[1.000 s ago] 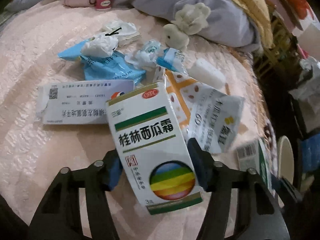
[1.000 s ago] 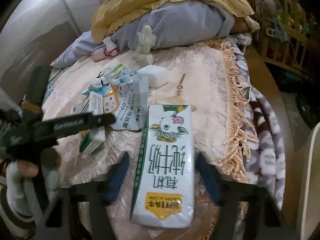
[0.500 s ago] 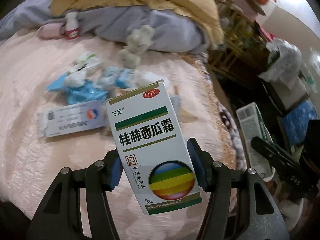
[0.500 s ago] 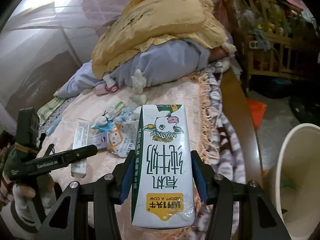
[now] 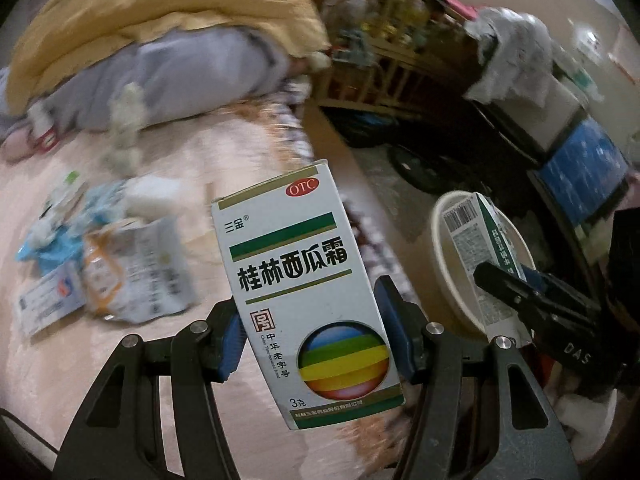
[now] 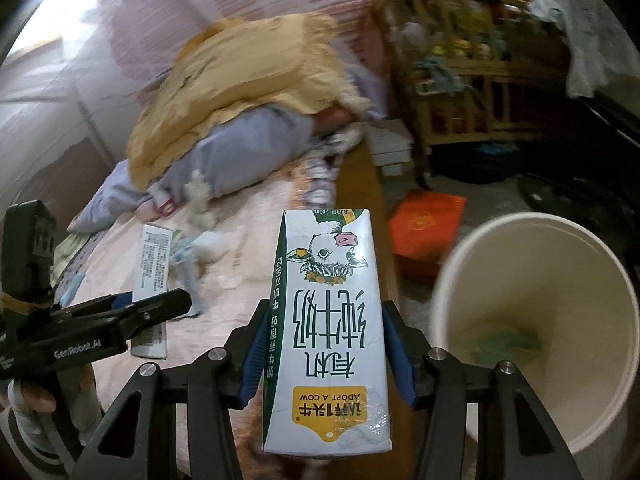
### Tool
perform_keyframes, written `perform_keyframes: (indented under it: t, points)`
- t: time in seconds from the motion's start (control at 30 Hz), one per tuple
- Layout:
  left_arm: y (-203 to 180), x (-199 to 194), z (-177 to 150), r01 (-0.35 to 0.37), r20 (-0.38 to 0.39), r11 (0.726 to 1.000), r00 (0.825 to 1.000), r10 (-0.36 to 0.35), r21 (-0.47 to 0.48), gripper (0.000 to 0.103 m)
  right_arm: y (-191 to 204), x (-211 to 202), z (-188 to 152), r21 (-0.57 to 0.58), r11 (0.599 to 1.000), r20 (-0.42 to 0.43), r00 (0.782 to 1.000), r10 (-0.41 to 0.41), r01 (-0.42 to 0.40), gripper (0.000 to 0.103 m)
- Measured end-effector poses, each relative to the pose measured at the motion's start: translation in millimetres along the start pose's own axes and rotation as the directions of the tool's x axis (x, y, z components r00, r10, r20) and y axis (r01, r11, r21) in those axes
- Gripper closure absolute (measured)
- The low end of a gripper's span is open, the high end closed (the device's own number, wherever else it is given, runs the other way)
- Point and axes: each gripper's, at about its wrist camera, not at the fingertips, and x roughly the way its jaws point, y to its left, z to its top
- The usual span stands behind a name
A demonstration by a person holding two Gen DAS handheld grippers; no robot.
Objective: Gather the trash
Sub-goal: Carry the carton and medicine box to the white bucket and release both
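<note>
My left gripper (image 5: 310, 344) is shut on a white medicine box (image 5: 304, 280) with green stripes and a rainbow disc, held upright between the blue pads at the bed's edge. My right gripper (image 6: 326, 352) is shut on a white and green milk carton (image 6: 332, 320), just left of a cream waste bin (image 6: 560, 280). In the left wrist view the milk carton (image 5: 476, 232) shows in front of the bin's (image 5: 442, 240) mouth. On the pink bedspread lie a snack packet (image 5: 136, 268), blue wrappers (image 5: 44, 248) and a flat white box (image 5: 48, 304).
Yellow and grey bedding (image 5: 160, 40) is piled at the head of the bed, with a small plush toy (image 5: 124, 132) in front. An orange box (image 6: 428, 232) lies on the floor beyond the bin. A wooden rack (image 6: 460, 80) stands behind. Something green (image 6: 504, 344) lies in the bin.
Both grippers have swung right and upward off the bed with their boxes still held. The trash pile has slid to the left, and the bin has come into view beside them.
</note>
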Motion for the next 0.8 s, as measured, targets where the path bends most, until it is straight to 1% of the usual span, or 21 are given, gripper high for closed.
perform_keyframes:
  t: [0.17, 0.3, 0.4, 0.57, 0.7, 0.8]
  points:
    - [-42.1, 23.2, 8.2, 0.048, -0.036, 0.997, 0.998, -0.046, 0.068, 0.045, -40.1, -11.7, -4.1, 0.073, 0.995, 0.010, 0.998, -0.063, 0.062, 0.052]
    - [-71.9, 40.1, 14.4, 0.115, -0.067, 0.988, 0.992, -0.108, 0.100, 0.045, -71.0, -20.3, -7.4, 0.131, 0.986, 0.017, 0.994, -0.110, 0.107, 0.052]
    - [-92.3, 55.8, 20.0, 0.187, -0.105, 0.977, 0.979, -0.177, 0.100, 0.045, -90.3, -24.9, -8.7, 0.167, 0.975, 0.023, 0.988, -0.155, 0.149, 0.052]
    - [-119.3, 76.2, 28.1, 0.270, -0.142, 0.959, 0.956, -0.256, 0.089, 0.044, -118.8, -26.0, -12.4, 0.231, 0.956, 0.013, 0.982, -0.187, 0.179, 0.052]
    - [-134.8, 92.0, 31.5, 0.311, -0.169, 0.947, 0.941, -0.294, 0.083, 0.044, -134.6, -24.7, -14.5, 0.265, 0.944, 0.012, 0.979, -0.205, 0.194, 0.052]
    - [-140.8, 98.6, 33.3, 0.338, -0.170, 0.938, 0.931, -0.322, 0.077, 0.044, -142.2, -24.4, -15.1, 0.286, 0.936, 0.013, 0.976, -0.217, 0.205, 0.052]
